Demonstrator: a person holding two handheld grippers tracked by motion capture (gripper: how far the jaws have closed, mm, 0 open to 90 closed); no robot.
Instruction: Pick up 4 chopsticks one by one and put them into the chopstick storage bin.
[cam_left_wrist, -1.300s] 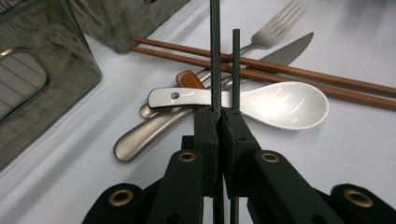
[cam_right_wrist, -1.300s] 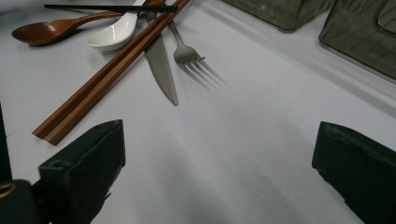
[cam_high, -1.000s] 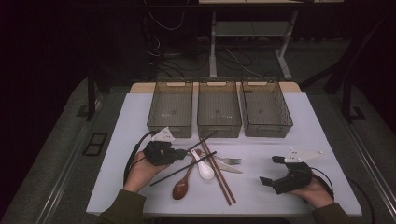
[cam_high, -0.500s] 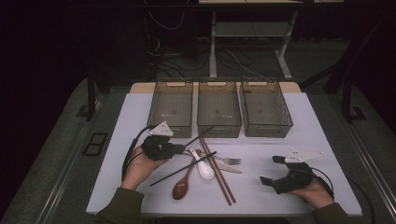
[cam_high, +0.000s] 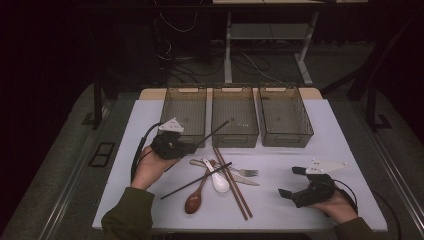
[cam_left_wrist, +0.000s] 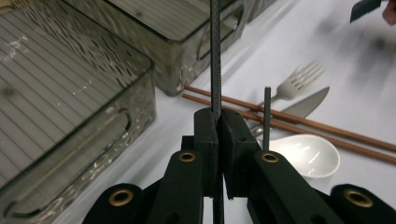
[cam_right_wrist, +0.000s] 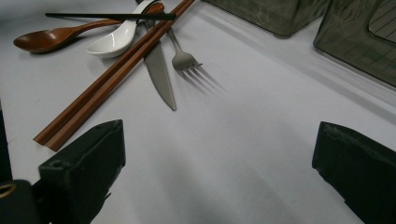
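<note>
On the white table (cam_high: 330, 130), my left gripper (cam_high: 187, 146) clamps 1 black chopstick (cam_high: 216, 131); next, I'd lower it into a bin (cam_high: 185, 111).

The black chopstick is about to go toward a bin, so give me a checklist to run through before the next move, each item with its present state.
1. Left gripper shut on the thin black chopstick: ok, both jaws pinch it in the left gripper view.
2. Chopstick lifted off the white table: ok, its far end sticks up over the front rim of the bins.
3. Second black chopstick free to pick: ok, it lies on top of the brown wooden spoon and white ceramic spoon.
4. Three clear smoky plastic bins empty: ok.
5. Right gripper open and away from the cutlery: ok.
6. Which bin the chopstick belongs in: cannot tell.
</note>
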